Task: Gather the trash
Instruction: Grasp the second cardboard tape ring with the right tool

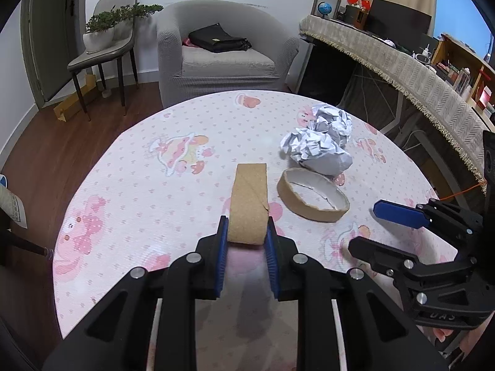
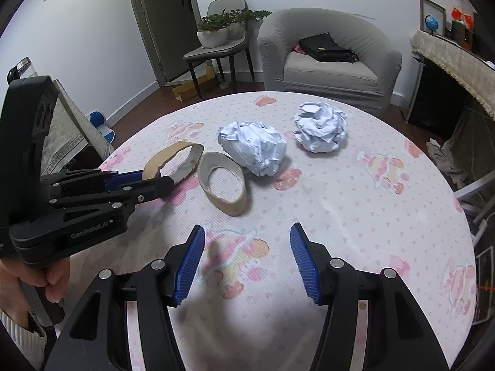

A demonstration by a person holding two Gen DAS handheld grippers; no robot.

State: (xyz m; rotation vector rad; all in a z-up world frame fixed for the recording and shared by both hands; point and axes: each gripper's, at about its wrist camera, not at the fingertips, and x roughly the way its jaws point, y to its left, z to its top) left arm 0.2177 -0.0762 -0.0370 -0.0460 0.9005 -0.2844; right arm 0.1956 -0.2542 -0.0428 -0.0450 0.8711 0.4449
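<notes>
Left wrist: left gripper jaws clamp cardboard ring; right gripper jaws apart, empty.

Two cardboard rings, two paper balls

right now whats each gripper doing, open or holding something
left gripper: shut on the cardboard tape ring.
right gripper: open, holding nothing.
</notes>
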